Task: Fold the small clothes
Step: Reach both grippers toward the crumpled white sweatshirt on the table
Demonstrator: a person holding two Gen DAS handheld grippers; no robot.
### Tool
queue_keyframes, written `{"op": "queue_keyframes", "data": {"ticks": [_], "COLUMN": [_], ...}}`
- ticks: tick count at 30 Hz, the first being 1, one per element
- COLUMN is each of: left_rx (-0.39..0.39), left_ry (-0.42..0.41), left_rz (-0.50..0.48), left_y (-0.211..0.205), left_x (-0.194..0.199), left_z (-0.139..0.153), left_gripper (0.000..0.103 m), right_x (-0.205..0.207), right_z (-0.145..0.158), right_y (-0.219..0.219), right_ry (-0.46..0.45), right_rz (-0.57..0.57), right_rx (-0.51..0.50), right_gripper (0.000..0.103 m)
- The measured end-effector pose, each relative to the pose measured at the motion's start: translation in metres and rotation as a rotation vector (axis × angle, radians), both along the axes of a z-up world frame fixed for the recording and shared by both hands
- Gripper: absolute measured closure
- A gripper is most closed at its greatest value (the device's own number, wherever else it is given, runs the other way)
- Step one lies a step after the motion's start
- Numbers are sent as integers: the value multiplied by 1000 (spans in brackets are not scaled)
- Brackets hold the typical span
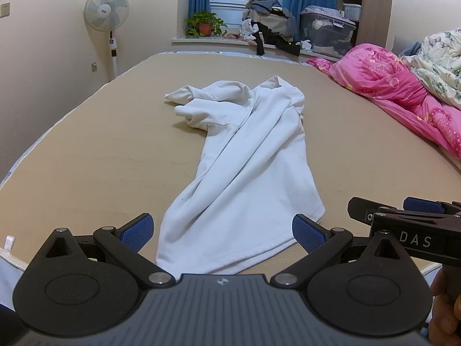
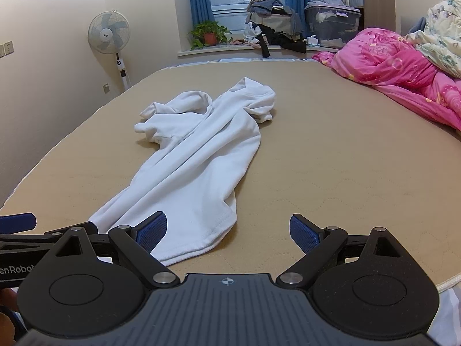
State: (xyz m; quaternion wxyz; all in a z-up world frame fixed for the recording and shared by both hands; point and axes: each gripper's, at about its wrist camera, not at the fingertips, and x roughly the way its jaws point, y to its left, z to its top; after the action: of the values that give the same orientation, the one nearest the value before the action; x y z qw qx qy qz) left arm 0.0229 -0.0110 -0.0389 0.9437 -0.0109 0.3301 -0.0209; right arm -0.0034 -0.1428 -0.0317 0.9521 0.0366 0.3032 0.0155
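- Left wrist view: the left gripper (image 1: 223, 232) is spread wide and holds nothing. Its two blue pads sit either side of the near hem of a white shirt (image 1: 245, 167), low over the cloth; whether they touch it cannot be told.
- The shirt lies rumpled on a tan mattress (image 1: 86, 158). Its long axis runs straight away from the camera: hem nearest, collar and bunched sleeves at the far end.
- The hem is centred between the fingers here, so the left gripper looks best placed for a first grip, by my judgement.
- At the right edge, the right gripper (image 1: 403, 210) comes in side-on, beside the hem's right corner. A hand (image 1: 445, 302) shows below it.
- Behind: a pink quilt (image 1: 403, 86) along the mattress's right side, a standing fan (image 1: 106, 8) at the left wall, a potted plant (image 1: 204, 23) on the sill.

- Right wrist view: the right gripper (image 2: 227, 232) is also spread wide and empty. The white shirt (image 2: 196, 158) lies ahead and to the left; only the hem's right corner reaches the left blue pad (image 2: 152, 230), while the right pad stands over bare tan mattress (image 2: 331, 158).
- This view alone shows open mattress to the shirt's right, room for spreading it flat.
- The left gripper (image 2: 17, 222) shows only as a sliver at the left edge.
- The shirt is not yet flattened; folding has not started.
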Motion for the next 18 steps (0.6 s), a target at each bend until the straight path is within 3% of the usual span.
{"op": "queue_keyframes", "data": {"ticks": [9,13,14,15,16,17,18], "left_rx": [4,66,59,61,83,104,134], "left_ry": [-9,-83,-100,-105,-96,-84,-65], "left_rz": [5,59,73,89,102,112,117], "left_y": [1,19,31,44,57,65,75], "left_x": [-2,8,15,27,42,54,71], "left_z": [3,20,27,33,37,38,38], "left_gripper": [1,5,18,39,50,74,93], "right_x": [0,0,1,0,3,8,15], "right_z": [1,8,13,18,22,25,27], "right_y": [0,-2,-5,-9,-14,-21,-28], "right_ry": [3,-33,-57,-78,-85,-86,-79], "right_rz": [2,1,-7,-11,-7,4,13], "right_rx": [-3,-43,-54,-57,-50,-33,-13], "right_gripper": [10,10,10,10,10,13,29]}}
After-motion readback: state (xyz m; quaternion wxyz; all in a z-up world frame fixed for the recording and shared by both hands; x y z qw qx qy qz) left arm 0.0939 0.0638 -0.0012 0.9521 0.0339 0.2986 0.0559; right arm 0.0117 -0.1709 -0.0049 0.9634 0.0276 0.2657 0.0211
